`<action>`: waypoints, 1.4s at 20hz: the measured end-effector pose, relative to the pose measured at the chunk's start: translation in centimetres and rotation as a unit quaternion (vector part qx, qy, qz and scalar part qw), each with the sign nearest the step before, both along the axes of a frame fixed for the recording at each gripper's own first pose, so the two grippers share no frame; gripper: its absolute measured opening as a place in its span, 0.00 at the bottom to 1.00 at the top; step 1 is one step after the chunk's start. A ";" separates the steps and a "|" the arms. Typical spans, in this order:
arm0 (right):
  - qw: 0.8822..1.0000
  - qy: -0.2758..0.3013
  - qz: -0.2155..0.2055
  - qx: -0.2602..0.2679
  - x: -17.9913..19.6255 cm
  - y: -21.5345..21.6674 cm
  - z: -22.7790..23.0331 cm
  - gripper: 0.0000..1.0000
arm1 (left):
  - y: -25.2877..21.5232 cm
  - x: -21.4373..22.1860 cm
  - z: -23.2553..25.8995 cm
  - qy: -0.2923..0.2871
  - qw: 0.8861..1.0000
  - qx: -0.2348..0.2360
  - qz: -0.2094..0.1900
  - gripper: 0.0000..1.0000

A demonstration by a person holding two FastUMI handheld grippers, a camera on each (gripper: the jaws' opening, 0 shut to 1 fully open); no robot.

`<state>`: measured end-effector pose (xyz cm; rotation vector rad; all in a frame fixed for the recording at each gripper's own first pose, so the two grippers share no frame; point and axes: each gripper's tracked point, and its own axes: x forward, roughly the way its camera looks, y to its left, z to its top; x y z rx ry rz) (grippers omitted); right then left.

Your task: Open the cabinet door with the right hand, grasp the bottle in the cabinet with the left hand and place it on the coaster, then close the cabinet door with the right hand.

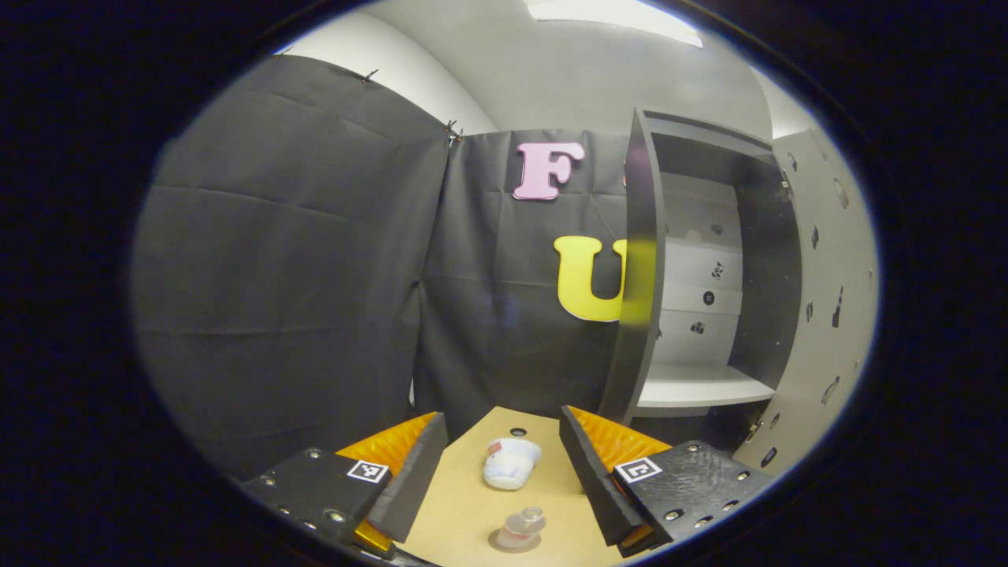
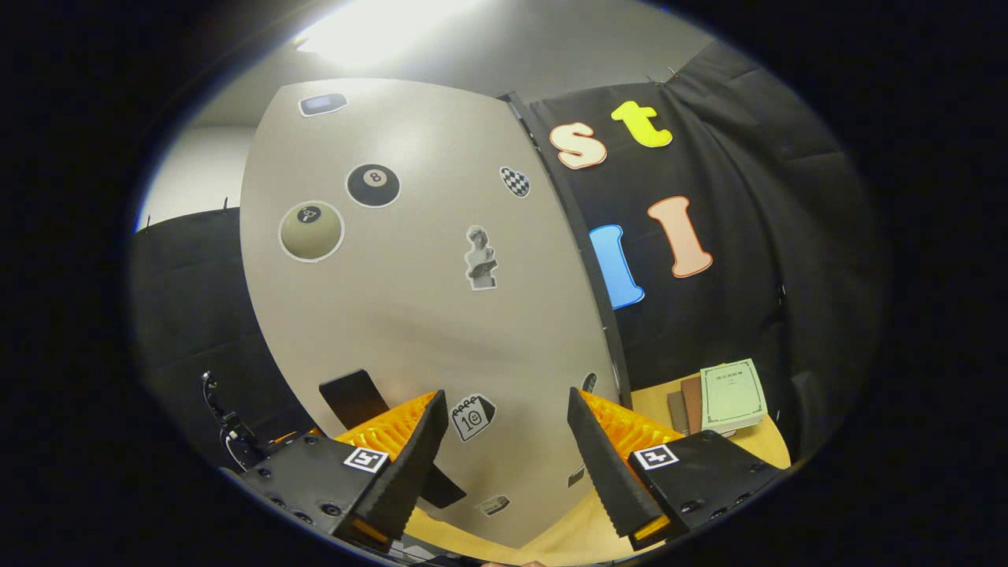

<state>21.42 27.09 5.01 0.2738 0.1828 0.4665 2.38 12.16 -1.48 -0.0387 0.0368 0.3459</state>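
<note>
In the left gripper view the grey cabinet [image 1: 642, 268] stands open at the right, its pale shelf [image 1: 701, 386] bare. Its door [image 1: 827, 299] is swung out at the far right. A small clear bottle [image 1: 524, 524] stands upright on a round coaster [image 1: 504, 543] on the wooden table, low between my fingers. My left gripper [image 1: 502, 421] is open above and behind the bottle, holding nothing. In the right gripper view the sticker-covered door [image 2: 409, 315] faces my right gripper [image 2: 504, 402], which is open. A dark handle [image 2: 354, 398] on the door runs behind one finger.
A white crumpled object [image 1: 512, 463] lies on the table [image 1: 457, 504] just beyond the bottle. A small dark hole [image 1: 518, 431] sits in the tabletop farther back. Several books [image 2: 728, 394] lie stacked on the table right of the door. Black cloth walls surround the booth.
</note>
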 end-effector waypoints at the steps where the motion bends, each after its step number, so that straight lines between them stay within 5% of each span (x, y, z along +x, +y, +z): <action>1: 1.000 -0.006 -0.001 -0.008 0.4 0.8 0.2 0.97 | 0.5 0.4 -0.3 0.002 1.000 -0.001 -0.005 0.88; 10: 0.997 -0.031 0.019 -0.065 3.2 11.0 0.1 0.98 | 2.9 1.2 -1.7 0.014 0.999 0.026 -0.029 0.88; 14: 0.996 -0.040 0.004 -0.074 2.7 11.5 0.0 0.98 | 2.0 2.3 -1.7 0.014 0.998 0.016 -0.065 0.88; 20: 0.994 -0.030 -0.058 -0.092 2.6 5.8 -2.0 0.98 | -3.2 3.1 -1.9 0.024 0.992 0.035 -0.119 0.88; 28: 0.983 -0.063 -0.137 -0.102 1.6 -6.6 -2.0 0.98 | -13.2 1.4 0.5 0.017 0.989 0.053 -0.138 0.87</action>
